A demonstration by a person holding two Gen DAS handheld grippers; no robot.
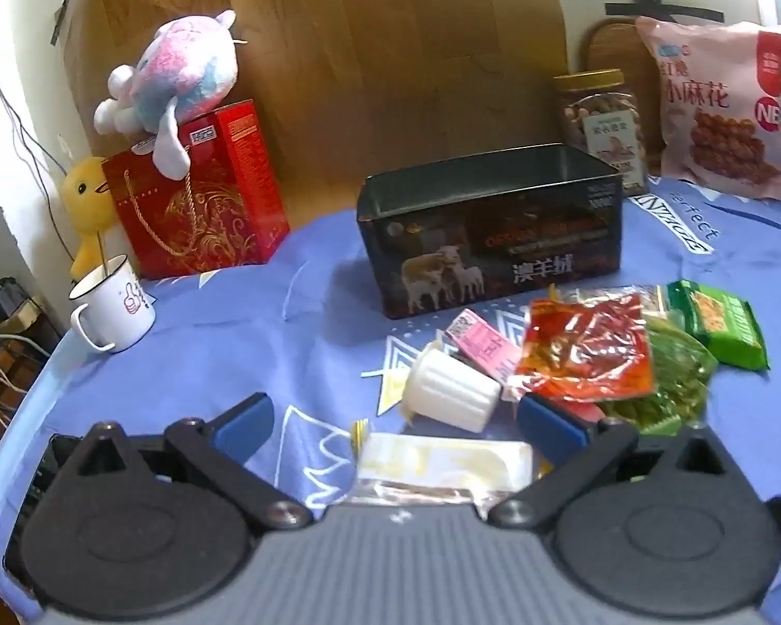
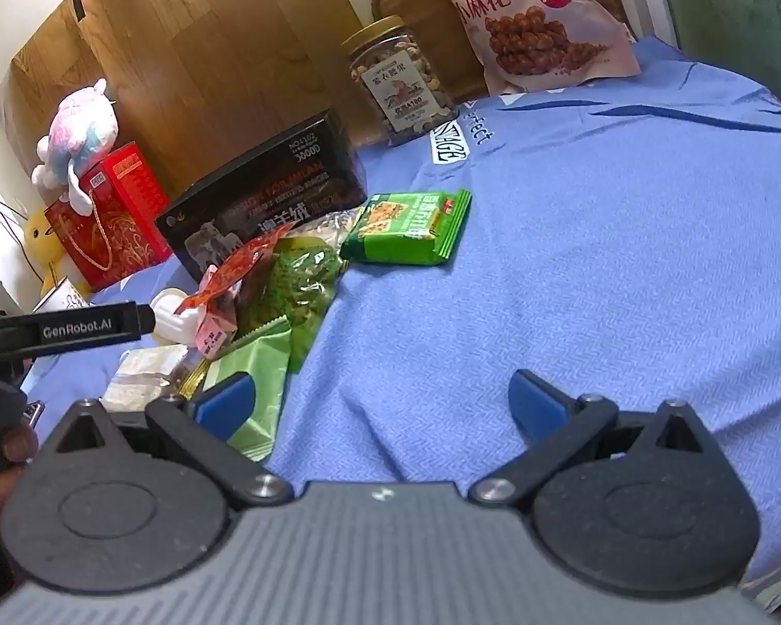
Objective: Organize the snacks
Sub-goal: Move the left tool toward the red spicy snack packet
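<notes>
An open black tin (image 1: 489,239) with sheep on its side stands on the blue cloth; it also shows in the right wrist view (image 2: 265,198). In front of it lie snacks: a white jelly cup (image 1: 450,390), a pink packet (image 1: 481,346), a red packet (image 1: 588,349), a clear green packet (image 1: 671,370), a green biscuit pack (image 1: 721,325) and a pale wrapped bar (image 1: 442,463). My left gripper (image 1: 395,424) is open, its jaws either side of the cup and bar. My right gripper (image 2: 380,401) is open over bare cloth, right of the pile (image 2: 286,281).
A pink snack bag (image 1: 723,109) and a nut jar (image 1: 604,125) stand at the back right. A red gift box (image 1: 198,192) with plush toys on and beside it and a white mug (image 1: 112,307) stand at the left. The table edge curves at the left.
</notes>
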